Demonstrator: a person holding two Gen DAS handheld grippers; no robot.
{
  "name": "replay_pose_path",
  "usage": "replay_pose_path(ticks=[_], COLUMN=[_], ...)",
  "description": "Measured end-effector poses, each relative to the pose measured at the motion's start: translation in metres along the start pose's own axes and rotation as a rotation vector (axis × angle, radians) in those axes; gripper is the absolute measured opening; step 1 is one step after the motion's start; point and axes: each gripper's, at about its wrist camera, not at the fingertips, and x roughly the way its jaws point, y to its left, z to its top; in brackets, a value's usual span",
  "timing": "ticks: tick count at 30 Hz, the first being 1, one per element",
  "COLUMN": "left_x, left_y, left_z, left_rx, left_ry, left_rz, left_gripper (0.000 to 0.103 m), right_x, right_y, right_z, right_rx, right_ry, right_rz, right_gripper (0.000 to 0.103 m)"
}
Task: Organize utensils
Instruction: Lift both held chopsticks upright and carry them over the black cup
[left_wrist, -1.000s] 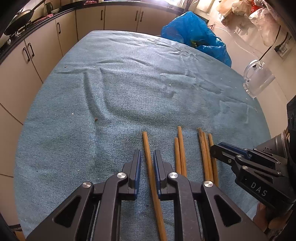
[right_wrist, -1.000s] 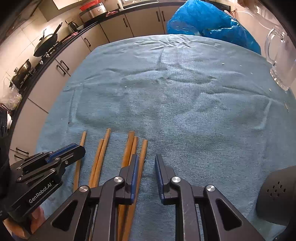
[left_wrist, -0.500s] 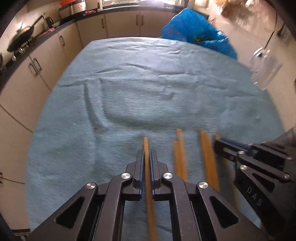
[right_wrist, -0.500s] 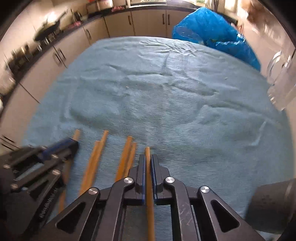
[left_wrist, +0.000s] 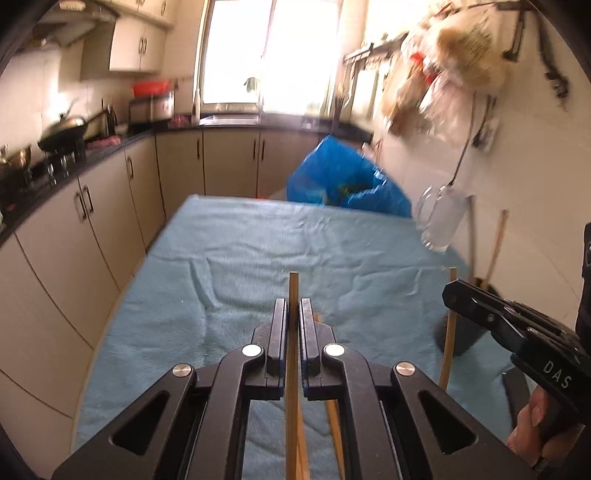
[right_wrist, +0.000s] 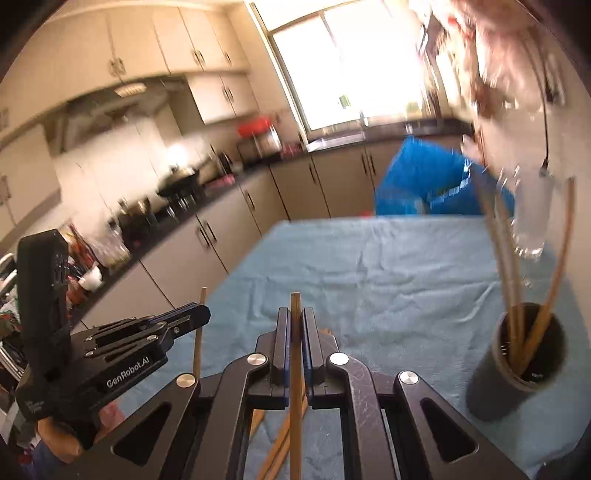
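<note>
— Two chopsticks are up: our left gripper (left_wrist: 292, 314) is clamped on one chopstick (left_wrist: 293, 291), our right gripper (right_wrist: 294, 325) on another (right_wrist: 295, 306).

— Which way do they lie?

— Each runs lengthwise between its pads, tip poking out far, butt trailing near us.

— And the target?

— We judge it is the dark holder (right_wrist: 517, 365) on the blue cloth (right_wrist: 369, 266), to the right, with several sticks standing in it already.

— Which hand is nearer?

— Our right one, we reckon. Each stick needs tipping upright over the rim. More chopsticks (right_wrist: 280, 446) lie below our grippers.
</note>
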Motion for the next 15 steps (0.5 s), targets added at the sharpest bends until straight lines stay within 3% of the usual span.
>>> replay_pose_path(ticks=[5, 15], left_x=[-0.033, -0.052], left_y=[-0.015, -0.034], left_z=[0.0, -0.001], left_rx=[0.007, 0.021], left_ry=[-0.066, -0.074], left_rz=[-0.012, -0.05], left_gripper=[0.005, 0.005], right_x=[-0.039, -0.079], right_y=[0.014, 0.024], right_z=[-0.016, -0.026], right_rx=[-0.02, -0.062], right_ry=[-0.114, -0.195], right_rz=[-0.003, -0.005], right_gripper=[0.006, 0.006])
